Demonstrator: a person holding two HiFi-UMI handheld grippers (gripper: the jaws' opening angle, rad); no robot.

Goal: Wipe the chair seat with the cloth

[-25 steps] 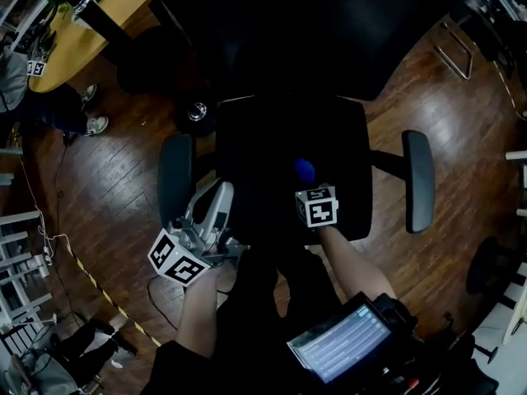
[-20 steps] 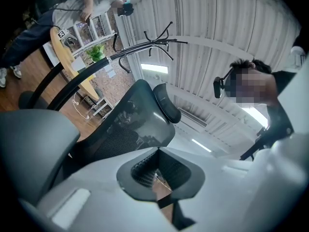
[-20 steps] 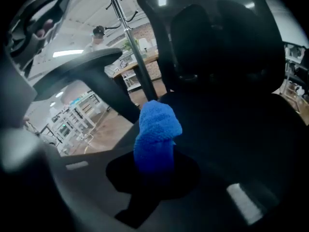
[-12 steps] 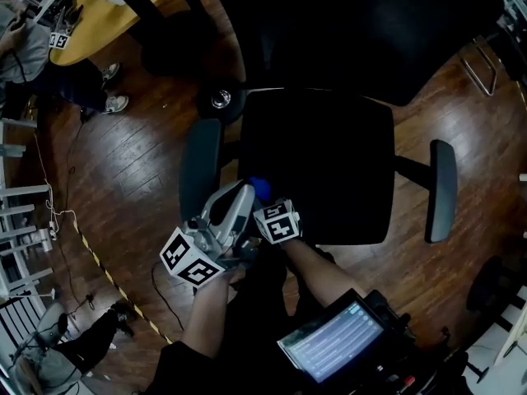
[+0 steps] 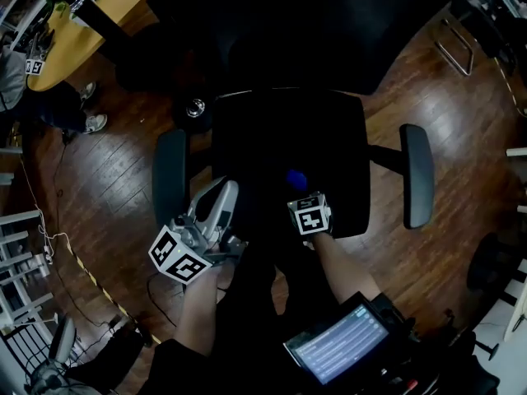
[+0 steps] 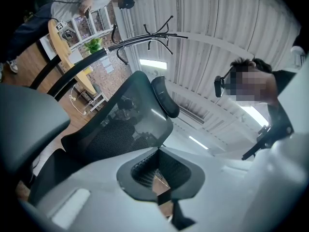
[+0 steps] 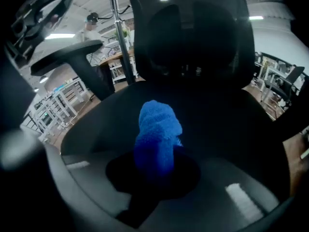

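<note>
The black office chair seat (image 5: 288, 138) fills the middle of the head view, with an armrest on the left (image 5: 170, 179) and one on the right (image 5: 417, 175). My right gripper (image 5: 298, 191) is over the seat's front part, shut on a blue cloth (image 5: 295, 178) that sticks out ahead of its jaws. In the right gripper view the cloth (image 7: 157, 132) stands bunched above the dark seat (image 7: 222, 124), facing the backrest (image 7: 193, 37). My left gripper (image 5: 226, 191) hangs off the seat's front left corner beside the left armrest, its jaws closed together and empty (image 6: 163, 190).
Dark wooden floor (image 5: 107, 196) surrounds the chair. A yellow table (image 5: 78, 31) and a person's shoes (image 5: 92, 123) are at the far left. A lit tablet screen (image 5: 338, 348) sits near my body. The left gripper view shows a coat rack (image 6: 159, 35) and a person (image 6: 270, 86).
Half a second ago the right gripper held the cloth at the seat's front left corner, next to the left gripper; it has since swept right to the front middle. The left gripper has stayed put.
</note>
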